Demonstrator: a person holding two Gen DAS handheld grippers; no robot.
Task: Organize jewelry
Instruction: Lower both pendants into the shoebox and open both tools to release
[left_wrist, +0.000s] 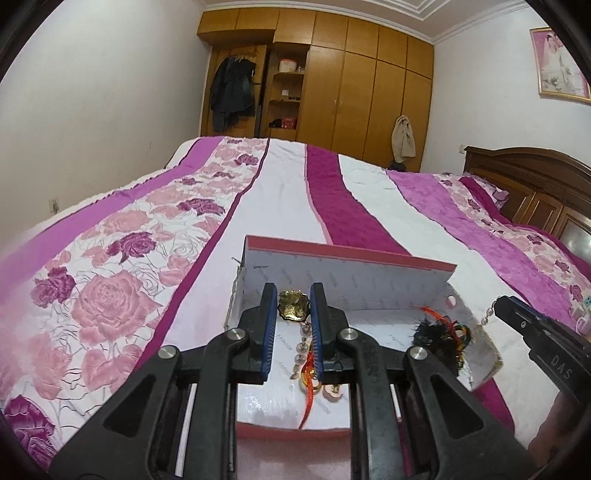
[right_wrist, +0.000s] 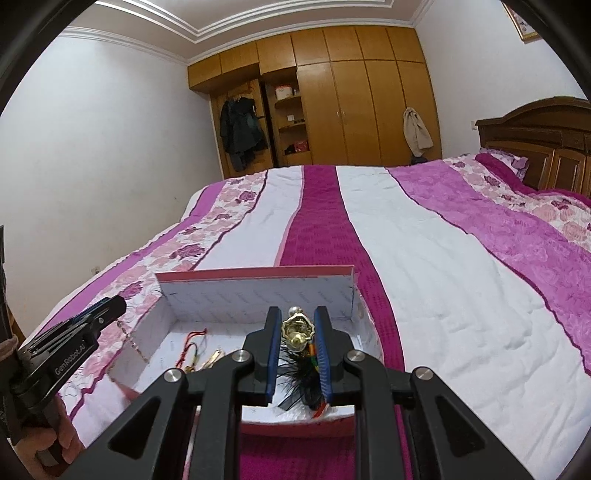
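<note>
Most of the jewelry is already gathered inside the open box on the bed. A gold pendant on a pearl chain is grasped by the left tongs over the box's left half, and a gold ornament with black feathers by the right tongs over its right half. Both pieces are judged yet to be laid down and sorted.

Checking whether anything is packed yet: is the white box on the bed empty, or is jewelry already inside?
Not empty. The box holds a bead strand and a black feathery piece on its floor.
</note>
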